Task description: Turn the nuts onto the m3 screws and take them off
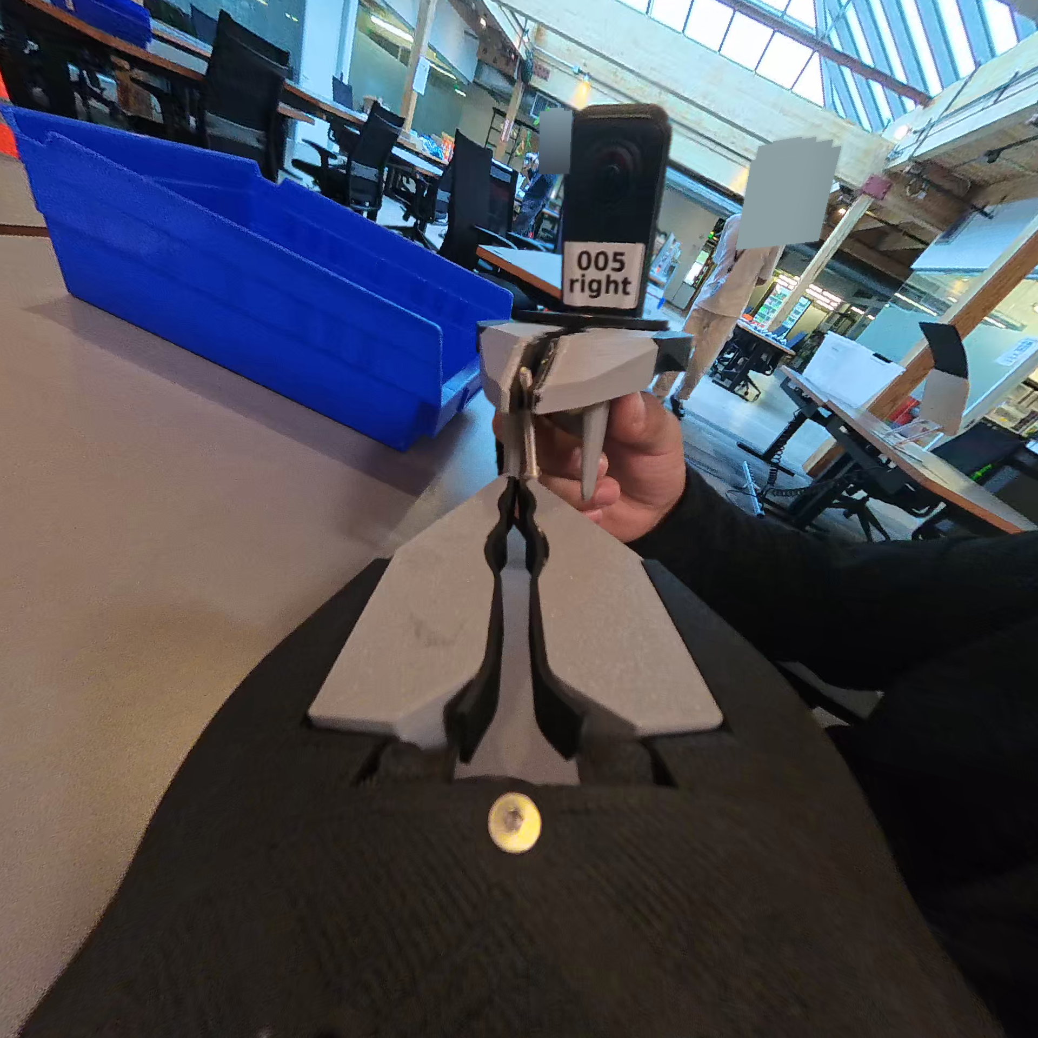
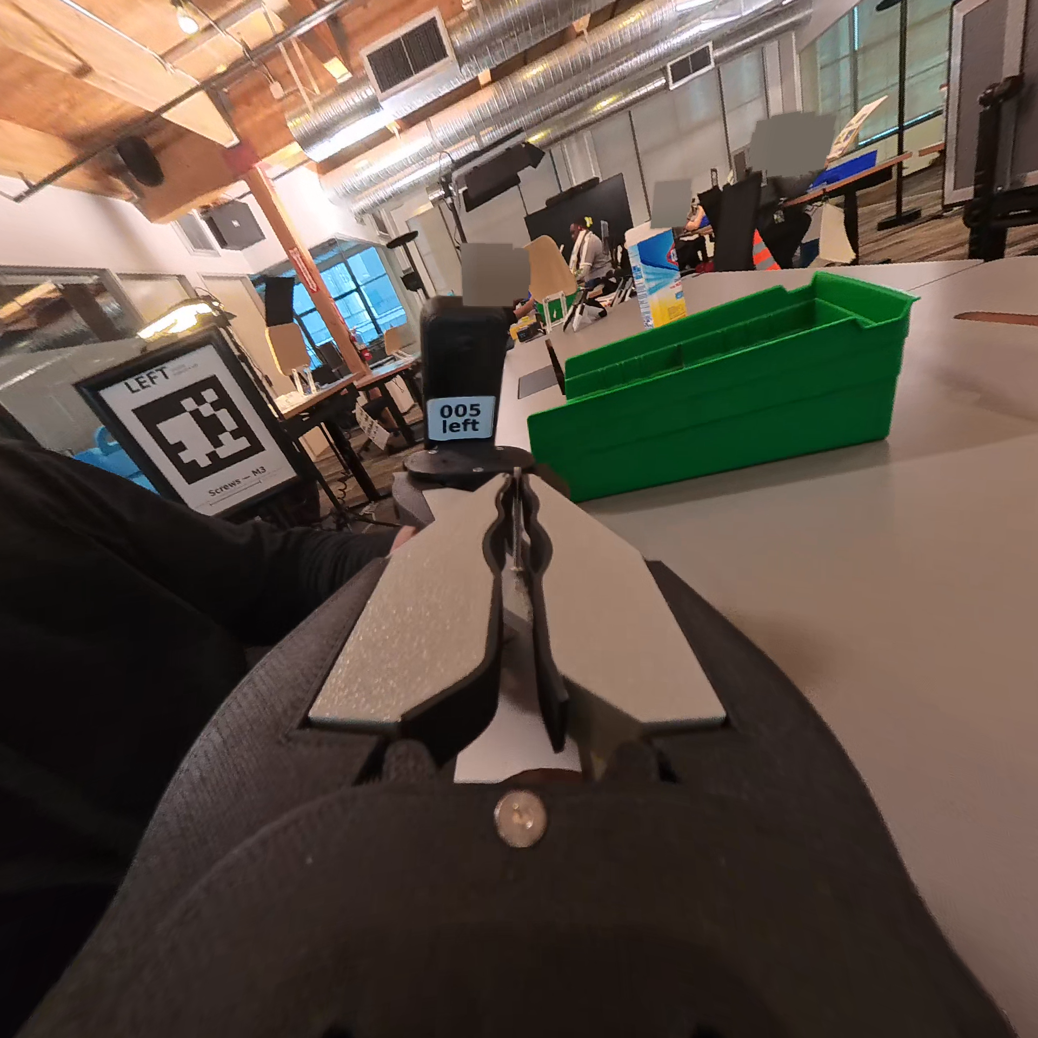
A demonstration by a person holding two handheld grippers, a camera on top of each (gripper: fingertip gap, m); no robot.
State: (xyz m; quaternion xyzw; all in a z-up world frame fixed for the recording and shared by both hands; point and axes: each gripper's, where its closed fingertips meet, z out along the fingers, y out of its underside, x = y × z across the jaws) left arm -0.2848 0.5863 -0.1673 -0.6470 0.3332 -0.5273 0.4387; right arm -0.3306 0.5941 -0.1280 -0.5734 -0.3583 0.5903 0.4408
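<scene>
Screw [image 1: 527, 427], a thin steel M3 with a long shank, hangs in the air above the grey surface [image 1: 168, 533], pinched between two facing tools. In the left wrist view the left hand-held gripper [image 1: 519, 484] is closed to a narrow slit at its tips, right at the screw's lower end; whether a nut sits there I cannot tell. The right hand-held gripper [image 1: 531, 393], held in a hand [image 1: 629, 466], clamps the upper end. I judge the screw light, stiff and slippery, best gripped across the head while the nut is turned by its flats. Only this view shows the blue bin [image 1: 253, 281]. The right wrist view alone shows the shank [image 2: 515, 522] running along its closed fingers, plus a green bin [image 2: 730, 393] and a marker sign [image 2: 191, 427].
</scene>
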